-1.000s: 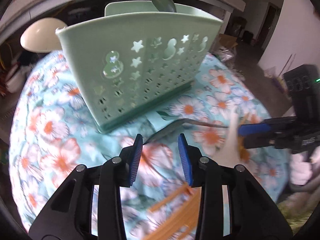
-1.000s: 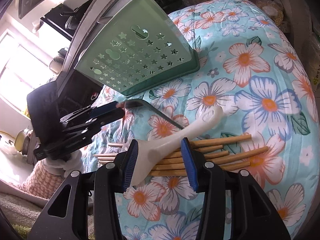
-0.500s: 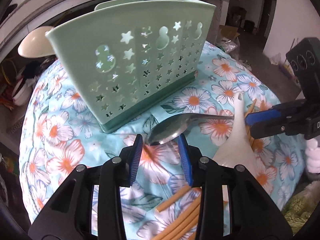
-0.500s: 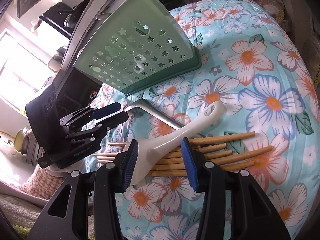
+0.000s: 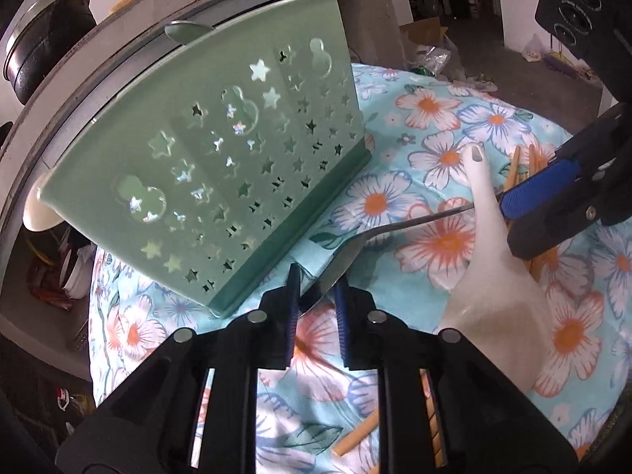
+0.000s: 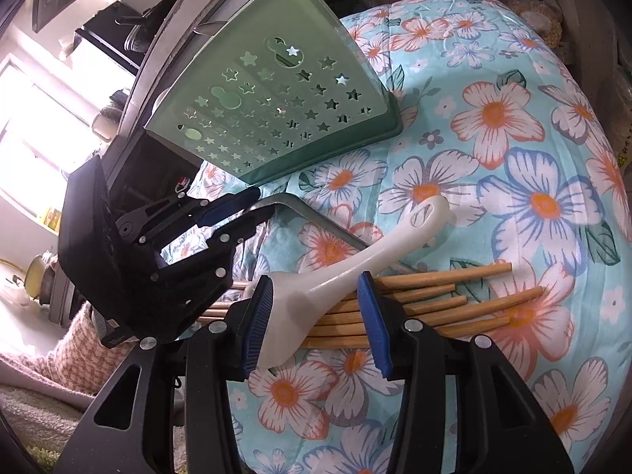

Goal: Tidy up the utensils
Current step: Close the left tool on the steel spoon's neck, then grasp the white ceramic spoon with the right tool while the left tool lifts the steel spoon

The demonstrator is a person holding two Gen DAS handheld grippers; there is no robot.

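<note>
The left gripper (image 5: pixel 318 290) reaches low over the floral cloth (image 6: pixel 513 181), its pads clamped on the bowl of the metal spoon (image 5: pixel 347 249) just beside the green holder (image 5: pixel 221 158). The right gripper (image 6: pixel 314 316) hovers with jaws apart, straddling the white ladle (image 6: pixel 355 260) that lies across the chopsticks (image 6: pixel 454 300).

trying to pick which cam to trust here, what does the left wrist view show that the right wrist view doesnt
Only the left wrist view shows the left gripper closed on the bowl of the metal spoon, a grey spoon bowl poking above the holder's rim, and a dark pot on the ledge.

Only the right wrist view shows the right gripper open around the white plastic rice paddle, the bamboo chopsticks fanned out beneath it, and a bright window.

Both show the green star-perforated utensil holder on the floral cloth.
</note>
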